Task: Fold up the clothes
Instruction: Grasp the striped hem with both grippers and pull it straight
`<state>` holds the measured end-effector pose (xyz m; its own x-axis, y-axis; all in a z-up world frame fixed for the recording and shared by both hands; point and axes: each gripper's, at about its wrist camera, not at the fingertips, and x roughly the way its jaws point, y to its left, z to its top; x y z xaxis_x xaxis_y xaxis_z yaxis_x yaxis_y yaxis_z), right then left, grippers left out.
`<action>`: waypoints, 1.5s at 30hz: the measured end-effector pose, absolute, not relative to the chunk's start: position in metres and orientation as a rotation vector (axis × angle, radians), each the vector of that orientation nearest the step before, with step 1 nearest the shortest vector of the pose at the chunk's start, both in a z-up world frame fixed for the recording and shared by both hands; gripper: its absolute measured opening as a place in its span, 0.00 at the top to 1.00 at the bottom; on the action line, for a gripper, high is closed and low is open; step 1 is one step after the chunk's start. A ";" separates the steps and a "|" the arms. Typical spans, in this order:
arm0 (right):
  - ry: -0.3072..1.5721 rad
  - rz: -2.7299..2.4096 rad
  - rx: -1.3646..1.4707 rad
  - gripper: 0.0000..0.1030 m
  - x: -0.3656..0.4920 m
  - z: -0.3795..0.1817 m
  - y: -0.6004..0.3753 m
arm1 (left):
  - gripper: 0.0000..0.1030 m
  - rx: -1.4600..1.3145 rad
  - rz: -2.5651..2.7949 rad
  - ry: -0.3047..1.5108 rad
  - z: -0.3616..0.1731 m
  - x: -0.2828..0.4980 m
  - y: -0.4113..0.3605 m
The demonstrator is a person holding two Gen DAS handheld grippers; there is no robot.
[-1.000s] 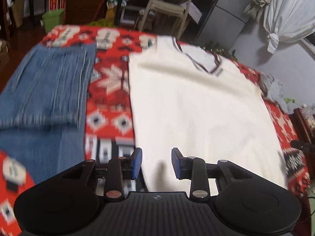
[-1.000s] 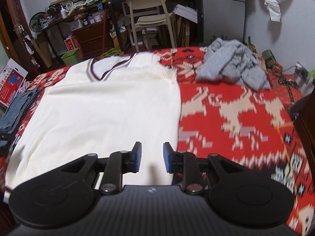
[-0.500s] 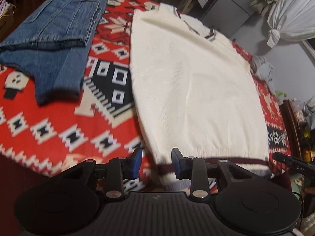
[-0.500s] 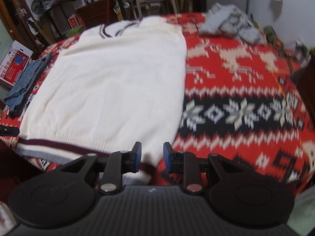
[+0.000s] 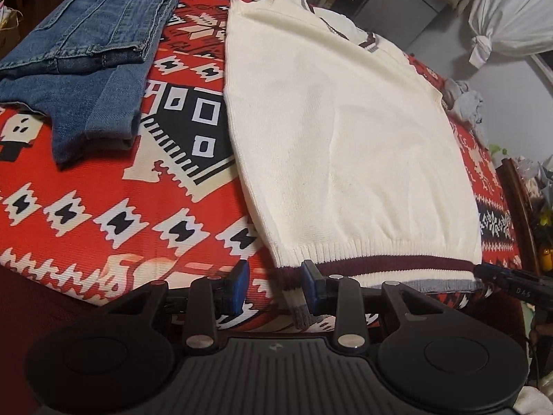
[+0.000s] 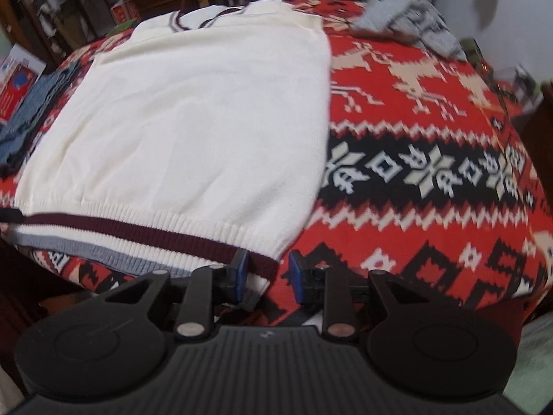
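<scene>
Left gripper released, jaws apart at hem corner of cream sweater. Right gripper likewise unclenched at opposite corner. Sweater flat on red blanket, folded jeans beside.

My grippers' bodies are matt black plastic with ribbed tops. The cream sweater is soft knit, ribbed at its hem. Upper left, the jeans are coarse denim. The blanket looks woven.

Both grippers have drawn back to the sweater hem corners
</scene>
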<state>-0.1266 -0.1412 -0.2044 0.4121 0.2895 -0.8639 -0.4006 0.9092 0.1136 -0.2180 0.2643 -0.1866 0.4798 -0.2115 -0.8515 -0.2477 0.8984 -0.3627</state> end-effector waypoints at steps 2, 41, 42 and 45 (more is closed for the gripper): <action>1.059 0.440 -0.122 0.71 -0.126 -0.204 -0.137 | 0.69 -0.480 0.020 1.081 -0.187 -0.217 0.264; 1.158 0.435 -0.197 0.80 -0.144 -0.214 -0.165 | 0.79 -0.336 0.053 1.183 -0.205 -0.233 0.264; 1.152 0.433 -0.195 0.78 -0.145 -0.210 -0.167 | 0.79 -0.336 0.057 1.179 -0.203 -0.235 0.265; 1.129 0.413 -0.184 0.73 -0.151 -0.197 -0.175 | 0.74 -0.342 0.073 1.164 -0.192 -0.241 0.268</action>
